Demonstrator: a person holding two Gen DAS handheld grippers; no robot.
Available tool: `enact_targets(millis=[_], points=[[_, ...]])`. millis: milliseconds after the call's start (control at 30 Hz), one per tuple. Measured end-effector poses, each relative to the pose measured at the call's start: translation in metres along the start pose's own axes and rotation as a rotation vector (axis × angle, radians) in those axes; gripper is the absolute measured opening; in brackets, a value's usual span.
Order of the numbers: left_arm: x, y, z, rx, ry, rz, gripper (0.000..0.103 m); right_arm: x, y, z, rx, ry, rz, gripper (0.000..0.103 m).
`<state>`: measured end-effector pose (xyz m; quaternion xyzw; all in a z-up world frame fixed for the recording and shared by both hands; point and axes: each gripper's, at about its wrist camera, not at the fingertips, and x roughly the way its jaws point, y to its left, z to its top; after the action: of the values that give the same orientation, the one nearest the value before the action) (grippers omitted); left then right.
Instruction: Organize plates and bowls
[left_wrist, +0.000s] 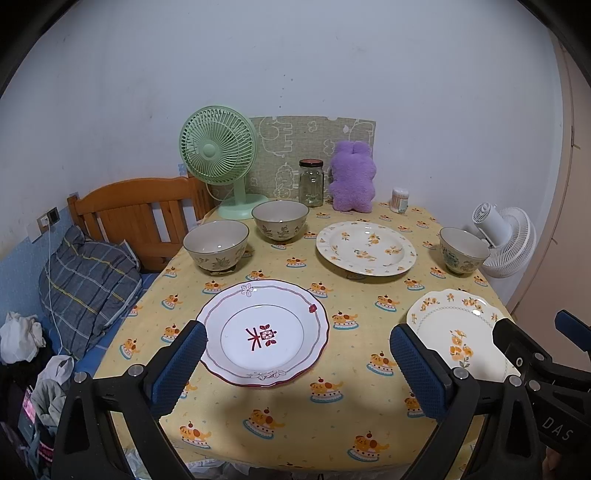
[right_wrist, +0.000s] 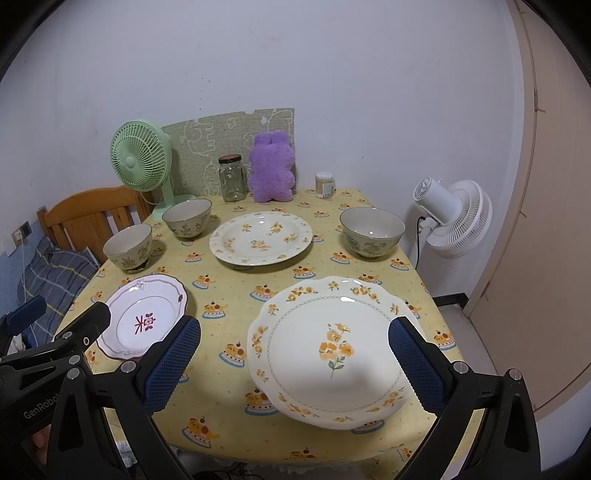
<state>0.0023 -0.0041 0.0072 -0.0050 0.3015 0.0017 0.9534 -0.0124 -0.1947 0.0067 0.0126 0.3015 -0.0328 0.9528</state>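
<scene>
Nothing looks sorted yet, as far as I can judge: all six pieces sit singly on the yellow tablecloth (left_wrist: 354, 295), none stacked or nested.

In the left wrist view the red-trimmed plate (left_wrist: 264, 332) lies at lower centre, between the fingers of the left gripper (left_wrist: 297, 369), whose jaws are spread wide and holding nothing. The scalloped plate with orange flowers (left_wrist: 458, 328) is at the lower right of that frame, and the round plate with orange flowers (left_wrist: 365, 247) is above centre, right of the middle. Two beige bowls stand side by side at centre left, the nearer one (left_wrist: 216, 245) just beside the farther one (left_wrist: 280, 219), not touching. A third bowl with a greenish pattern (left_wrist: 463, 251) sits alone at the right edge of the cloth, well apart from them.

In the right wrist view the right gripper (right_wrist: 293, 363) is likewise released, its blue pads (right_wrist: 173, 363) apart on either side of the scalloped plate, empty.

Along the top of the table stand a green fan (left_wrist: 218, 147), a glass jar (left_wrist: 311, 182), a purple plush toy (left_wrist: 352, 177) and a tub of cotton swabs (left_wrist: 400, 201); a white fan (left_wrist: 506, 240) stands off the table at right.

My guess is the whole job remains: three plates to pile, three bowls to nest
</scene>
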Motion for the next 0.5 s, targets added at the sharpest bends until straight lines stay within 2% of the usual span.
enact_targets(millis=[500], points=[[0.0004,-0.0020,-0.0014,0.001,0.000,0.000,0.100,-0.0007,-0.0020,0.0002,0.002,-0.001,-0.001,0.103]])
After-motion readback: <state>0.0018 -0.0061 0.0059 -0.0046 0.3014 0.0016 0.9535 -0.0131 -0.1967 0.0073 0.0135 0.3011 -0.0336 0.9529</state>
